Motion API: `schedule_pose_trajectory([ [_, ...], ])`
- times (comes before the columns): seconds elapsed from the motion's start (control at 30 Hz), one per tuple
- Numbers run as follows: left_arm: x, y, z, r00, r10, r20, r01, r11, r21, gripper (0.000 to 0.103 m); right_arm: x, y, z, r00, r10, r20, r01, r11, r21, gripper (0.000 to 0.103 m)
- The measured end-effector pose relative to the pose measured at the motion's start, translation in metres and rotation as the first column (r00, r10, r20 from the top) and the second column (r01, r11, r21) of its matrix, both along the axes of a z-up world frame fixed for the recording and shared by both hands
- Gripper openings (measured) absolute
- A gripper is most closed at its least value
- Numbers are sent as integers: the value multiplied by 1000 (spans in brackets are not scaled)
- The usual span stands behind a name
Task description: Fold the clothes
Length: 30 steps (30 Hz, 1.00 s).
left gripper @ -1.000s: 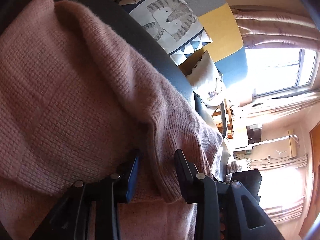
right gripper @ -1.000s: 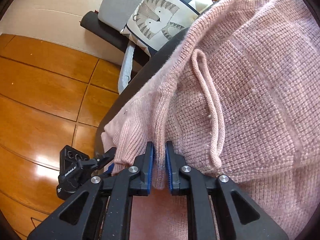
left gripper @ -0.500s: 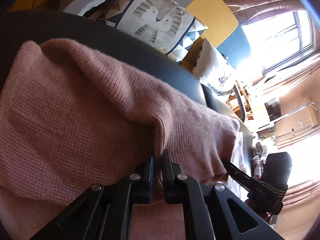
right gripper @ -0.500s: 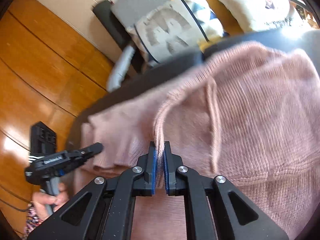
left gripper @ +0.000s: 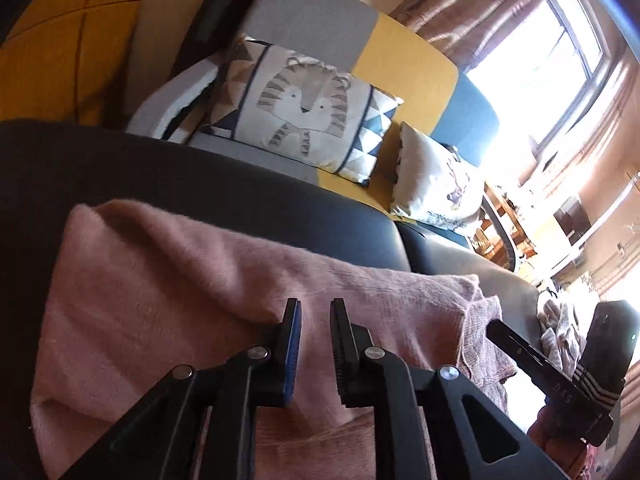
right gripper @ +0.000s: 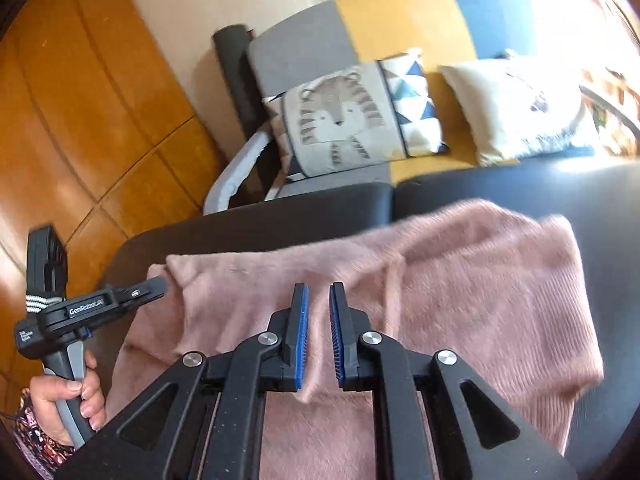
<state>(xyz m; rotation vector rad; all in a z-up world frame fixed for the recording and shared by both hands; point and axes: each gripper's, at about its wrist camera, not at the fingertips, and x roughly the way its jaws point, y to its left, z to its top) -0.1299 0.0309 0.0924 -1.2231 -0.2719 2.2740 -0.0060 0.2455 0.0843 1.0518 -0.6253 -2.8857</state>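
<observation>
Wood floor (left gripper: 60, 40) on the far left, then a grey/yellow/blue sofa (left gripper: 312, 16) w/ a tiger cushion (left gripper: 304, 108) and a white cushion (left gripper: 432, 184), and a bright window (left gripper: 552, 60) on the right. In front of the sofa we see a dark padded surface (left gripper: 200, 184), and the pink knit sweater (left gripper: 180, 288) lies spread across it, bunched into soft ridges.

Our left gripper (left gripper: 315, 312) hangs over the sweater's near part. Its jaws are opening, w/ a clear gap. Pink knit shows through the gap, but the pads aren't pressing it. The right wrist view shows a hand (right gripper: 76, 396) wrapped round its handle at the sweater's left edge.

Our right gripper (right gripper: 319, 300) sits over the sweater's middle. Its jaws are opening too. A raised fold of knit stands btw the blue pads, loose, not pinched.
</observation>
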Motion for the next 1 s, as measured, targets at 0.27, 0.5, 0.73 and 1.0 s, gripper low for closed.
schedule_pose_trajectory([
  [0.27, 8, 77, -30, 994, -103, -45, 93, 979, -180, 15, -46, -27, -9, 998, 36, 45, -42, 989, 144, 12],
  [0.5, 12, 60, -45, 985, -131, -110, 123, 989, -79, 17, -62, -28, -37, 991, 35, 126, -60, 978, 201, 12],
  [0.73, 16, 62, -48, 980, -139, -140, 129, 989, -79, 18, -52, 6, -45, 991, -82, 107, 62, 982, 178, 8],
  [1.0, 17, 60, -51, 980, -129, -152, 121, 991, -62, 18, -59, 74, -12, 986, -138, 92, 131, 989, 72, 12],
])
